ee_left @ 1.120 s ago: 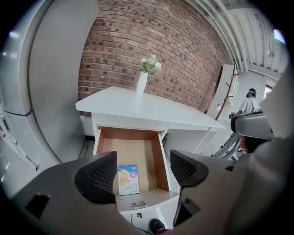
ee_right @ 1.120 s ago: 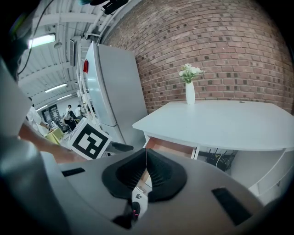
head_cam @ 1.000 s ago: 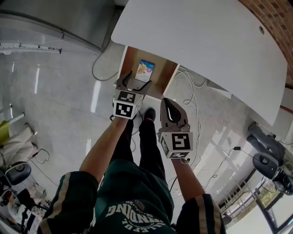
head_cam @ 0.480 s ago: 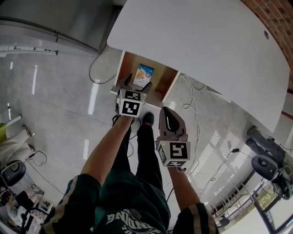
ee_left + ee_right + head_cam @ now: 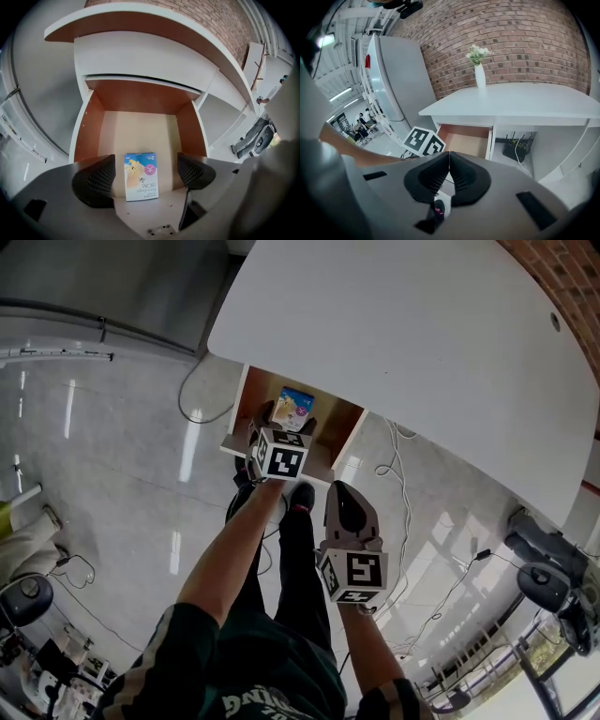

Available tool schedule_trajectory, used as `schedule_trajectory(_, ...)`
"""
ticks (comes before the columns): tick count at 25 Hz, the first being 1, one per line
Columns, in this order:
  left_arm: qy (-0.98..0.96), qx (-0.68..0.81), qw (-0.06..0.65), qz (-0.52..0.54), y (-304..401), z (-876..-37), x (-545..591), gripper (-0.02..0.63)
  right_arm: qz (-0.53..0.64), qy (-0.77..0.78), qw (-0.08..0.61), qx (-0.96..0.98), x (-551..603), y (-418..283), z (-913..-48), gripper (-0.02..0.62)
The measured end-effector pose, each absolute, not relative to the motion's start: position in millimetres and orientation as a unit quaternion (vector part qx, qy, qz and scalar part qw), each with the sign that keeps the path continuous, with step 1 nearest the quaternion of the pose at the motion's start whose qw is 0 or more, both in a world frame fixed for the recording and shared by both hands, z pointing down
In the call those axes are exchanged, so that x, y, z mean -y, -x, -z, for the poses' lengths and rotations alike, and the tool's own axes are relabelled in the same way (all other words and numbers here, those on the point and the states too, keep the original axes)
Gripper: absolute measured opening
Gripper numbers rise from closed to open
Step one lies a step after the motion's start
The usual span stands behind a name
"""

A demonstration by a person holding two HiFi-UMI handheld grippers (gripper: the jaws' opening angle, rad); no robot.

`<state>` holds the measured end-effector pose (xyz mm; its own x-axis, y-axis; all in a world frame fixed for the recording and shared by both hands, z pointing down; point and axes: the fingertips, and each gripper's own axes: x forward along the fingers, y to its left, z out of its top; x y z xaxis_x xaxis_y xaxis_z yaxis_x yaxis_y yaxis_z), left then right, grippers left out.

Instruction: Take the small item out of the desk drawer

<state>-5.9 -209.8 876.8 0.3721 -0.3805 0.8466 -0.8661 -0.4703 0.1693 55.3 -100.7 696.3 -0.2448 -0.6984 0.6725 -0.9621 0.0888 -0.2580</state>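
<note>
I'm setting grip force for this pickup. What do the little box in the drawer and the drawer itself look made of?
Small box: probably printed cardboard, smooth-looking; flat faces, crisp edges and colour print suggest it. Drawer: looks like laminated board, matte; reddish-brown walls, paler beige floor, white outside, no visible grain.

White desk point(image 5: 403, 343), orange-brown drawer point(image 5: 136, 101), blue-and-cream box point(image 5: 140, 176), red brick wall point(image 5: 511, 42)
</note>
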Motion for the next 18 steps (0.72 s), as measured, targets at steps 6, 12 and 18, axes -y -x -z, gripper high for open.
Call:
schedule_trajectory(6,-0.751,0.407,0.322,-0.409,2.5,-902.7,218.7,0.423,-0.353,-0.583,0.197,0.705,101.5,-57.1,-705.1,0.025)
schedule_trajectory(12,-0.741,0.401,0.329,-0.428,0.7,-925.4,220.1,0.433,-0.363,-0.581,0.203,0.7,101.5,-59.3,-716.8,0.025)
schedule_trajectory(18,-0.724,0.394,0.339,-0.454,-2.6,-955.4,217.3,0.433,-0.376,-0.581,0.206,0.692,102.6,-67.5,-727.7,0.025)
